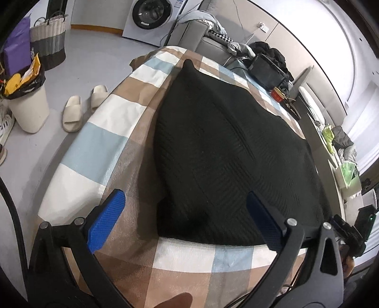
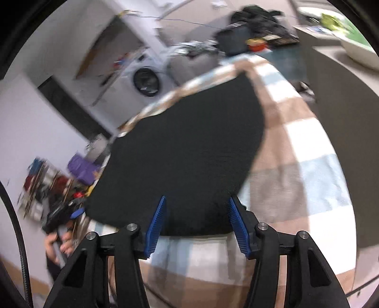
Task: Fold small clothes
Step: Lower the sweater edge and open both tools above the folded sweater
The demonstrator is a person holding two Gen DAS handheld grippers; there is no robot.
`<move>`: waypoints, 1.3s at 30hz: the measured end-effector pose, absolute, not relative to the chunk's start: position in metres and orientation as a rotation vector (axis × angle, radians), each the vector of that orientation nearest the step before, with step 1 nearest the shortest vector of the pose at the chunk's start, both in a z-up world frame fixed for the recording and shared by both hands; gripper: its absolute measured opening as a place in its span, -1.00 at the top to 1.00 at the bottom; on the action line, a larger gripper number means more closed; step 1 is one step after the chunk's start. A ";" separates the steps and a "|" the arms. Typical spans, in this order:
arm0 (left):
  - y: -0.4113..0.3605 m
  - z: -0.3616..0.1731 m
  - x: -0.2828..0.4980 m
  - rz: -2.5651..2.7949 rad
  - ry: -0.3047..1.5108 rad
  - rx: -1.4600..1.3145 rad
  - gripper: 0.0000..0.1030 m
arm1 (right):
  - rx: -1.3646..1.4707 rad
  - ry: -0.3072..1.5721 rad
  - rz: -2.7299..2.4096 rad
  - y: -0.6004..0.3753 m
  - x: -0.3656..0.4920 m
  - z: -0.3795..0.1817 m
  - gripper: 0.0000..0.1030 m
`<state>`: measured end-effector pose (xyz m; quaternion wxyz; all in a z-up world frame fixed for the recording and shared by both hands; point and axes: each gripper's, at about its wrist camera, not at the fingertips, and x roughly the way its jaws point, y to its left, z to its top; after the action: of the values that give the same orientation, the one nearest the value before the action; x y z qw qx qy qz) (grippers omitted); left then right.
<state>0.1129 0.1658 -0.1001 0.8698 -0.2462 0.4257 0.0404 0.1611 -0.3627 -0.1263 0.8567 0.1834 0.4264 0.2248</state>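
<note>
1. Garment [image 1: 225,151]: black ribbed knit, lying flat on the checked cloth [image 1: 113,132]. In the left wrist view its long axis runs from the near edge away toward the far end of the table; it narrows to a point at the far end, w/ the wide end nearest the camera.
2. Right wrist view (motion-blurred): same garment [image 2: 184,151] spreads from between the fingers up and away, far corner toward upper right.
3. Left gripper [image 1: 187,222]: jaws spread wide, nothing held. Left pad sits over bare cloth just beside the garment's left edge; right pad is over the garment's near right part. Can't tell if the pads touch fabric.
4. Right gripper [image 2: 196,227]: jaws apart, blue pads either side of the garment's near edge; no pinch visible, contact unclear due to blur.
5. Surface: table covered w/ cloth in brown, white and pale-blue squares; garment takes up most of the middle, cloth showing on all sides.
6. Room, left view: pale floor, slippers [image 1: 80,106] near the table's left side, white bin [image 1: 28,106] w/ yellow trash, striped basket [image 1: 48,40], washer [image 1: 151,19] at the back.
7. Far end of the table: dark box [image 1: 267,68], red item [image 1: 278,93] beside it, clothes heaped behind.
8. Right view: washer [image 2: 144,81] upper left, cluttered shelf at left, too blurred to name items.
</note>
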 end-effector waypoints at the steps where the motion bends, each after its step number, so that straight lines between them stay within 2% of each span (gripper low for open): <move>1: 0.164 -0.098 0.115 0.082 0.889 -0.509 -0.97 | 0.367 0.897 0.480 -0.360 0.160 -0.125 -0.10; 12: 0.157 -0.091 0.129 0.064 0.892 -0.482 -0.97 | 0.491 0.933 0.450 -0.390 0.186 -0.148 -0.12; 19: 0.159 -0.090 0.131 0.062 0.888 -0.475 -0.97 | 0.665 0.862 0.710 -0.396 0.208 -0.144 -0.12; 27: 0.164 -0.095 0.126 0.067 0.895 -0.475 -0.97 | 0.363 0.956 0.736 -0.369 0.210 -0.132 -0.12; 39: 0.161 -0.095 0.127 0.060 0.885 -0.466 -0.97 | 0.301 1.040 0.747 -0.374 0.206 -0.153 -0.10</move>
<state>0.1273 0.1606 -0.0948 0.8771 -0.2234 0.4242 0.0287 0.2062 -0.3741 -0.1526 0.7915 0.1397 0.4834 0.3470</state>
